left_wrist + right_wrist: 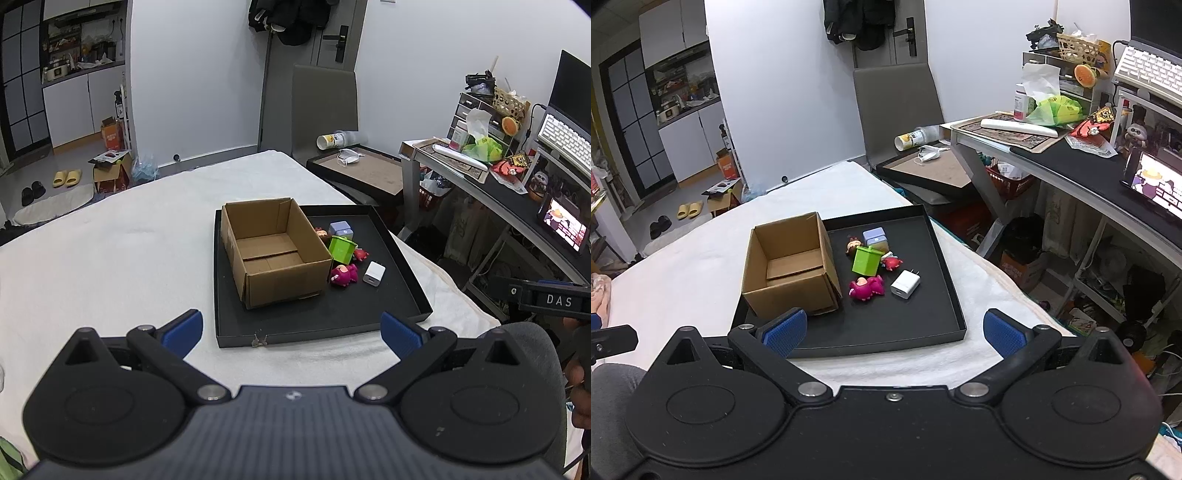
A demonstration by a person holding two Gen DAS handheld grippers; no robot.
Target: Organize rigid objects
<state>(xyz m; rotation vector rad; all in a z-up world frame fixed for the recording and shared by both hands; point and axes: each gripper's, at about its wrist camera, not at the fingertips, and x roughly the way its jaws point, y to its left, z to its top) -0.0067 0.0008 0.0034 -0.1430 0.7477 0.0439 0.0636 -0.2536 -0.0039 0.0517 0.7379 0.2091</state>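
Observation:
An open, empty cardboard box [271, 251] [790, 264] stands on the left side of a black tray [332, 317] [916, 325]. Beside it on the tray lie a green box [342, 248] [866, 260], a pale purple cube [341, 229] [874, 236], a pink plush figure [343, 276] [867, 288], a white charger [373, 273] [905, 284], a small red toy [360, 254] [893, 261] and a small figurine [854, 244]. My left gripper [291, 332] is open and empty, short of the tray's near edge. My right gripper [894, 330] is open and empty over the tray's near edge.
The tray rests on a white-covered table [110, 258] [683, 266]. A grey chair [325, 107] [897, 107] and a second black tray [365, 170] [931, 166] stand behind. A cluttered desk [498, 177] [1052, 147] is on the right.

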